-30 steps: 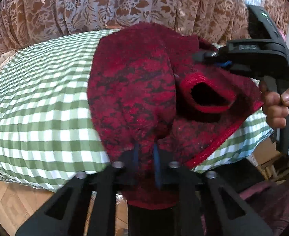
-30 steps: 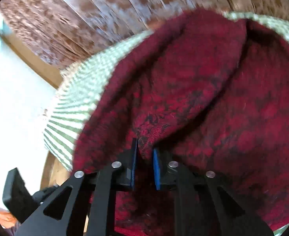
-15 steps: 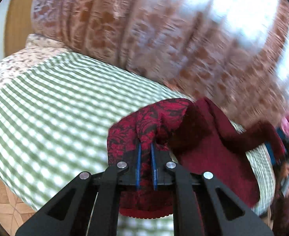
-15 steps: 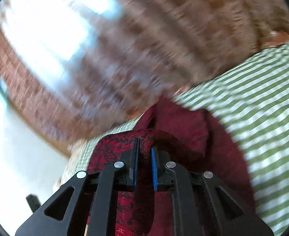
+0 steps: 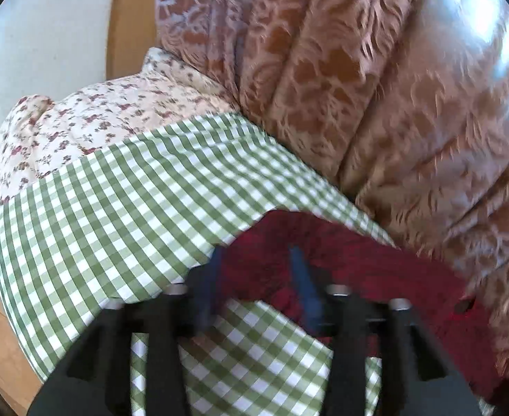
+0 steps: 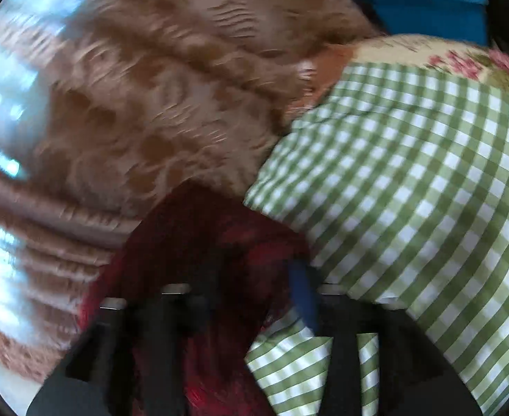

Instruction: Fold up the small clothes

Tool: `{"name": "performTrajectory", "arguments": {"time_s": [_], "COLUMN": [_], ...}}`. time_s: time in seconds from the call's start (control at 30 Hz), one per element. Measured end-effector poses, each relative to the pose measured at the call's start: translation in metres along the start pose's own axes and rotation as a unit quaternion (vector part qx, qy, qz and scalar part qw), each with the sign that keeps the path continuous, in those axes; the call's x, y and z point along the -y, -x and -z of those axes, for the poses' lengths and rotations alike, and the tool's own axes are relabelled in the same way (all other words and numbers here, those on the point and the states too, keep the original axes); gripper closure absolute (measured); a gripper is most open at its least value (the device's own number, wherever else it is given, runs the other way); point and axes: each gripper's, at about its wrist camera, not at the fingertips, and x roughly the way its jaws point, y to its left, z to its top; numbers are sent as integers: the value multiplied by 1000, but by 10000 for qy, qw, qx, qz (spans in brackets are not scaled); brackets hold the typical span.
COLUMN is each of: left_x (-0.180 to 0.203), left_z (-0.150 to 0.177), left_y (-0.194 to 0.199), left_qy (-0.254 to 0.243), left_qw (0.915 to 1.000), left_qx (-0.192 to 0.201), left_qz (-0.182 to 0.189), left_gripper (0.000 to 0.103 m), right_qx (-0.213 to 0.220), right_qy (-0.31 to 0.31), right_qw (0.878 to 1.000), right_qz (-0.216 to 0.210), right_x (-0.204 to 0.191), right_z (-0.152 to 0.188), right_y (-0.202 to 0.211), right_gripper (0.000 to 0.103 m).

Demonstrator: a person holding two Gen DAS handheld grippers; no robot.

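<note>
Both tools have just been opening and let go the dark red patterned knit garment [image 5: 376, 270], now on the green-and-white checked bed cover [image 5: 115, 215] against the brown floral curtain [image 5: 376, 97]. Left tool [image 5: 254, 277] is part open, right tool [image 6: 254, 277] wide; cloth lies between unpinched.

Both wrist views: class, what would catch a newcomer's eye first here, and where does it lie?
The dark red garment lies on the green checked cloth, near the brown patterned curtain behind. The left gripper and right gripper have just been opening; the garment shows between the fingers but no pad presses it.
</note>
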Motion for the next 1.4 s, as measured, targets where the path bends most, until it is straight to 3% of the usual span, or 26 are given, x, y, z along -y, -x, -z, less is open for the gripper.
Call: {"name": "performTrajectory", "arguments": {"time_s": [0.03,0.1,0.2,0.27,0.33,0.47,0.63,0.67,0.73,0.77,0.8,0.83,0.9,1.03,1.17,1.23,1.27,1.33,1.37,1.4], "left_x": [0,8,16,22,30,46,56,59,67,72,75,77,72,59,39,27,20,10,2,-3], "left_z": [5,19,63,100,145,224,266,268,276,281,284,284,271,218,183,182,190,205,212,214], "left_y": [6,11,24,30,36,45,64,64,62,61,59,59,66,93,107,98,94,87,81,79], "left_qy": [-40,-336,-772,-1154,-1452,-1586,-1517,-1547,-1688,-1765,-1898,-1880,-1917,-2195,-2548,-2515,-2609,-2741,-2725,-2619], "left_qw": [9999,9988,9885,9732,9525,9081,8827,8819,8847,8847,8876,8880,8894,8968,9101,9136,9103,9121,9129,9159], "left_qx": [113,-7,-400,-879,-1372,-2395,-2618,-2608,-2525,-2525,-2520,-2530,-2412,-1890,-1525,-1654,-1790,-1900,-2035,-2077], "left_qz": [82,359,1237,1784,2298,3047,3596,3609,3535,3498,3356,3349,3378,3346,2891,2734,2668,2383,2256,2223], "left_gripper": [42,42,42,42,42,38,35,36,46,75,85,86,89,94,94,94,93,89,89,82], "right_qx": [155,159,-206,-584,-1022,-1852,-2395,-2499,-2504,-2541,-2550,-2522,-2435,-2458,-2748,-3007,-3184,-3341,-3390,-3435], "right_qy": [-20,254,584,887,1103,1461,1927,2099,2451,2637,2738,2875,3035,3191,3613,3807,3961,4272,4321,4313], "right_qw": [9998,9995,9981,9943,9885,9703,9482,9421,9348,9291,9262,9233,9209,9137,8865,8691,8559,8370,8334,8328], "right_qz": [76,93,58,-46,-170,-534,-807,-767,-577,-519,-460,-353,-227,-540,-902,-969,-952,-729,-619,-489], "right_x": [6,13,29,38,43,47,32,26,17,12,9,6,-1,-18,-35,-35,-32,-24,-20,-13], "right_z": [1,7,32,62,96,167,223,234,247,254,259,262,265,268,299,320,335,355,358,359], "right_y": [7,17,30,39,45,52,51,49,50,50,50,52,58,81,108,115,118,120,120,119], "right_gripper": [12,12,12,12,12,13,22,29,33,40,48,54,78,81,81,81,81,81,81,81]}}
